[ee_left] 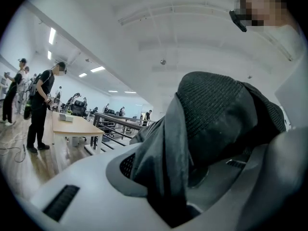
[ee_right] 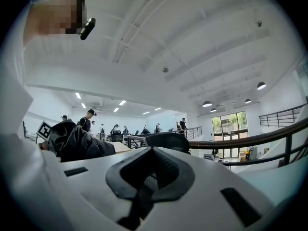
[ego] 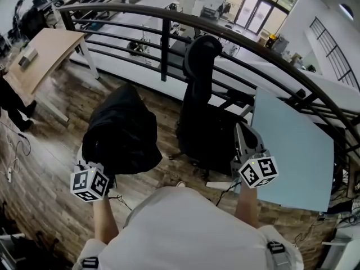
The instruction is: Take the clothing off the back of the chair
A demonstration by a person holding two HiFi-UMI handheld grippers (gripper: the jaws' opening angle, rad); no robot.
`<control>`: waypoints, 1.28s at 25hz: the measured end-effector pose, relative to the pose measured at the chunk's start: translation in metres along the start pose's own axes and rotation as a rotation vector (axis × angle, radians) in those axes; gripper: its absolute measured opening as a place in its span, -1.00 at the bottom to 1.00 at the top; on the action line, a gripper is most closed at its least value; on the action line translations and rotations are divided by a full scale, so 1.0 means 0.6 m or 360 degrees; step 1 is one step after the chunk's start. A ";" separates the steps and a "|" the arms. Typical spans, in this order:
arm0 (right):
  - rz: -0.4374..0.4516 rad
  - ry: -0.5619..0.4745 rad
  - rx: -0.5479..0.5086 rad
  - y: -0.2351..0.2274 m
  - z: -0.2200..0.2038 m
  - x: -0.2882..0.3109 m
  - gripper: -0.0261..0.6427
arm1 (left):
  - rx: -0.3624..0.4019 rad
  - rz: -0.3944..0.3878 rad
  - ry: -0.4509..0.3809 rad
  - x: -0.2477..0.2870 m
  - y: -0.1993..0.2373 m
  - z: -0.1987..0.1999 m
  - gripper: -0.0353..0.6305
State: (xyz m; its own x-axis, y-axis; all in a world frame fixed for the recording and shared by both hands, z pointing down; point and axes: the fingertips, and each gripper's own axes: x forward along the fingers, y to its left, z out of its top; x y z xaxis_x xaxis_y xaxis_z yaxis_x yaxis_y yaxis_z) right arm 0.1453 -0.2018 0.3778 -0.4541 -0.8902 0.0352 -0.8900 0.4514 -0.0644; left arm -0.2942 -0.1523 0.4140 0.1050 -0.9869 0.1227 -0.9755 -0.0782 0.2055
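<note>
Black chair (ego: 203, 129) on wooden floor (ego: 53, 165)

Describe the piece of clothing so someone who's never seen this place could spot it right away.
Find the curved dark railing and the black office chair standing before it. Left of that chair hangs a bunched black garment, clamped in the left gripper. Unlike the chair, it is soft, crumpled cloth held off the floor.

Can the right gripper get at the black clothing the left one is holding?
Probably yes. The black clothing hangs from the left gripper, clear of the chair, and the right gripper is shut and empty, with open space between them.
</note>
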 end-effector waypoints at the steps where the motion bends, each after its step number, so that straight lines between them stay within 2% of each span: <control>1: 0.0000 -0.0001 -0.0002 0.002 0.000 0.001 -0.86 | 0.0002 -0.0008 -0.0009 0.003 -0.001 0.005 -0.52; 8: -0.0046 0.0006 0.0008 -0.008 -0.004 -0.004 -0.86 | 0.0017 -0.0041 -0.0027 0.022 -0.003 0.017 -0.52; 13: -0.0052 0.0007 0.0007 -0.010 -0.005 -0.007 -0.86 | -0.0017 -0.0048 -0.0038 0.019 -0.001 0.022 -0.52; 32: -0.0025 0.0033 -0.0006 0.005 -0.009 -0.025 -0.86 | -0.0051 -0.0019 -0.0039 -0.010 0.007 0.026 -0.52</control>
State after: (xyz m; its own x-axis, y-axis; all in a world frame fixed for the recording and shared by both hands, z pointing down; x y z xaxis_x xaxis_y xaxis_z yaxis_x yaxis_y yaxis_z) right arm 0.1494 -0.1870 0.3825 -0.4406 -0.8959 0.0567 -0.8973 0.4375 -0.0596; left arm -0.3018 -0.1487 0.3990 0.1115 -0.9891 0.0963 -0.9674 -0.0859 0.2381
